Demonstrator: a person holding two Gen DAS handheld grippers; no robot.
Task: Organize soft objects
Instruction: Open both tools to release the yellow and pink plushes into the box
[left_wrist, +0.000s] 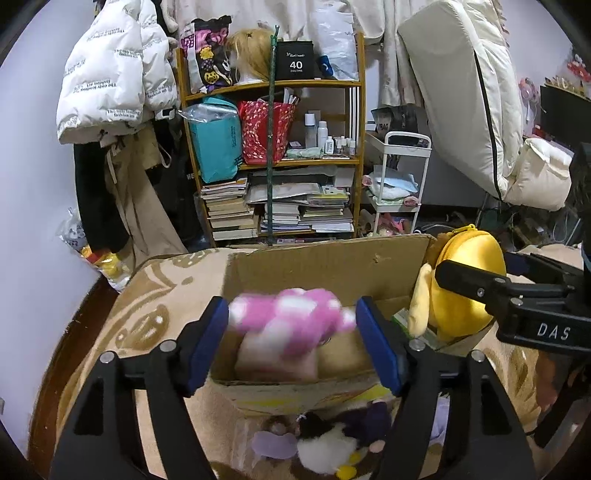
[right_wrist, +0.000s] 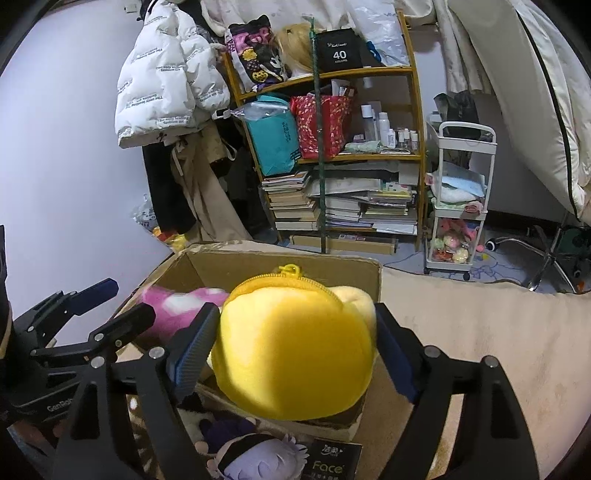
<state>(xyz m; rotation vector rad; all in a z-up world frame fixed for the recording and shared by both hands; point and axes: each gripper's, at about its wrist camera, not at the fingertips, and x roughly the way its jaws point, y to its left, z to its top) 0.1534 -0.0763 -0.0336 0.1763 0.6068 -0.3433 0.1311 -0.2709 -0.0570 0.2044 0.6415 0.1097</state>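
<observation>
A cardboard box (left_wrist: 325, 262) stands open on the beige blanket. My left gripper (left_wrist: 293, 332) is over the box; a blurred pink-and-white plush (left_wrist: 291, 317) sits between its spread blue pads, apparently not gripped. My right gripper (right_wrist: 295, 350) is shut on a yellow plush pouch with a zipper (right_wrist: 295, 350) and holds it over the box's right side; the pouch (left_wrist: 465, 284) and right gripper (left_wrist: 480, 291) also show in the left wrist view. The pink plush (right_wrist: 177, 310) and left gripper (right_wrist: 110, 306) show in the right wrist view, with the box (right_wrist: 258, 266).
Other plush toys lie in front of the box: a white, black and purple one (left_wrist: 332, 443), and a lilac-haired doll (right_wrist: 258, 458) beside a black "Face" pack (right_wrist: 328, 461). A cluttered bookshelf (left_wrist: 273, 155) and a white trolley (right_wrist: 461, 206) stand behind.
</observation>
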